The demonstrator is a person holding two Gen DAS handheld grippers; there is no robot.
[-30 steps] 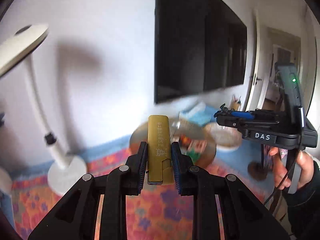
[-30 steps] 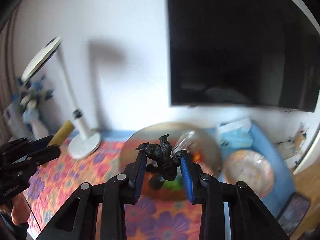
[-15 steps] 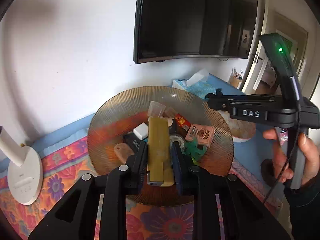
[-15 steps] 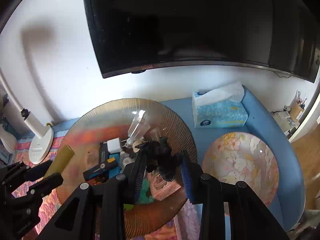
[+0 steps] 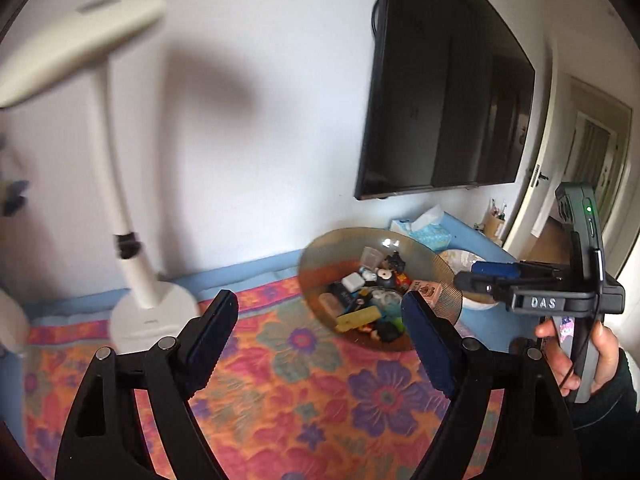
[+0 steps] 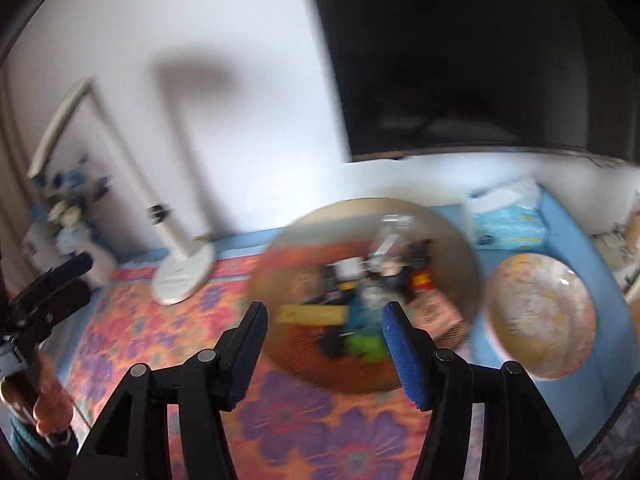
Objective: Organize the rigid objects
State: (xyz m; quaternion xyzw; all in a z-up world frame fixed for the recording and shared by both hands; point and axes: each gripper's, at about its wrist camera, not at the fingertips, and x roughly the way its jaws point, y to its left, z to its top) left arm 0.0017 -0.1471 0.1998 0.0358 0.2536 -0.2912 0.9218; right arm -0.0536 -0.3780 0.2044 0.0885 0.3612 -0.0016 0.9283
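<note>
A ribbed amber glass bowl [image 5: 316,258] on the flowered cloth holds several small objects, among them a gold bar [image 5: 358,317] and a black figurine [image 5: 394,261]. My left gripper [image 5: 320,338] is open and empty, pulled back to the left of the bowl. My right gripper [image 6: 324,346] is open and empty, in front of the bowl [image 6: 460,248], which is blurred in its view. The gold bar [image 6: 312,314] lies at the bowl's near left. The right gripper also shows in the left wrist view [image 5: 480,276], by the bowl's right rim.
A white desk lamp [image 5: 150,316] stands left of the bowl on the flowered cloth [image 5: 300,400]. A flowered plate [image 6: 540,316] sits right of the bowl, a tissue box [image 6: 508,220] behind it. A black TV [image 5: 448,92] hangs on the wall above.
Both grippers have opened and drawn back from the bowl. The gold bar and the black figurine now lie in the bowl.
</note>
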